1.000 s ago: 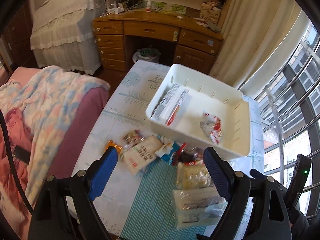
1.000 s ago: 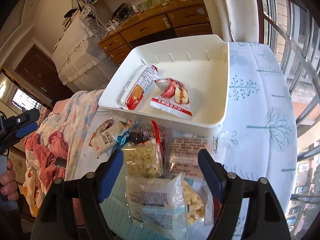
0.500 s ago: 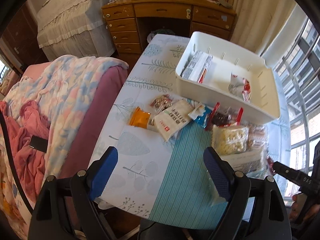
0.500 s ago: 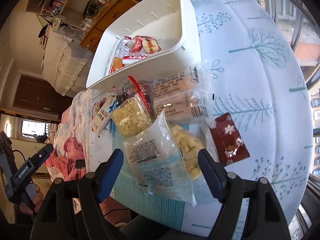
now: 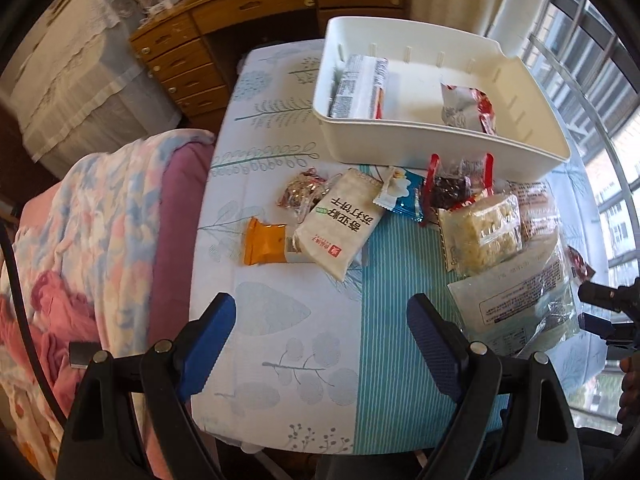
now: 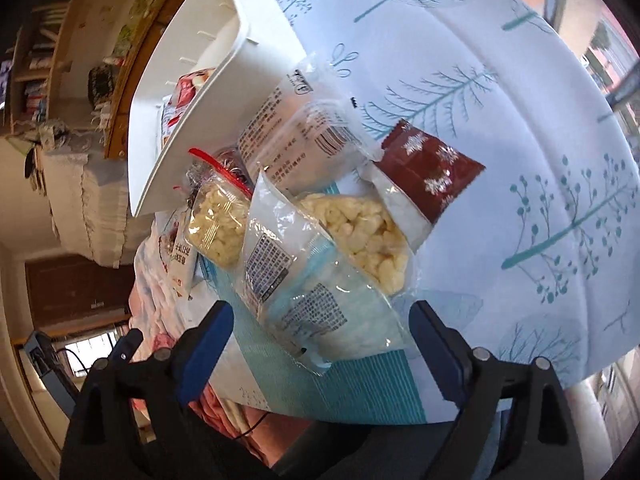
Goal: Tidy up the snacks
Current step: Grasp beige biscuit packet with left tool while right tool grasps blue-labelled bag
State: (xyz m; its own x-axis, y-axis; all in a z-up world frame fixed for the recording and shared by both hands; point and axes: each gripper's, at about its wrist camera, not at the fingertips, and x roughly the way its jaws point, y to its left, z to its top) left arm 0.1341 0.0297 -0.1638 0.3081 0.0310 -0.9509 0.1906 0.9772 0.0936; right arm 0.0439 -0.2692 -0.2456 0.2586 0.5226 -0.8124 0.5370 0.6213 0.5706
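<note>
On the cloth-covered table [image 5: 256, 128], printed with pale blue leaves and trees, the snack packets are seen much closer than a second ago, both cameras having been brought lower and rolled. The white plastic rectangular bin [image 5: 432, 148], earlier filling the middle of the right wrist view, is now pushed to that view's upper left and tilted on edge. The left gripper [image 5: 322, 326] is held with its blue pads wide apart over bare cloth and the teal striped mat [image 5: 400, 320], nothing between them, as it was before. The jaws of the right gripper [image 6: 322, 330] have just been opening; they stand wide apart, with the lower end of the clear packet with a printed label [image 6: 316, 296] between them, and no pad is seen pressing on it.

Only the left wrist view shows the orange foil packet [image 5: 264, 246], the cream pouch with red Chinese lettering [image 5: 340, 222] partly overlapping it, and the silver wrapped bar [image 5: 360, 88] and red-and-white packet [image 5: 468, 110] lying inside the bin. Only the right wrist view shows fully the dark red sachet with white snowflakes [image 6: 430, 168] beside the clear bag of pale puffed pieces [image 6: 360, 236].
</note>
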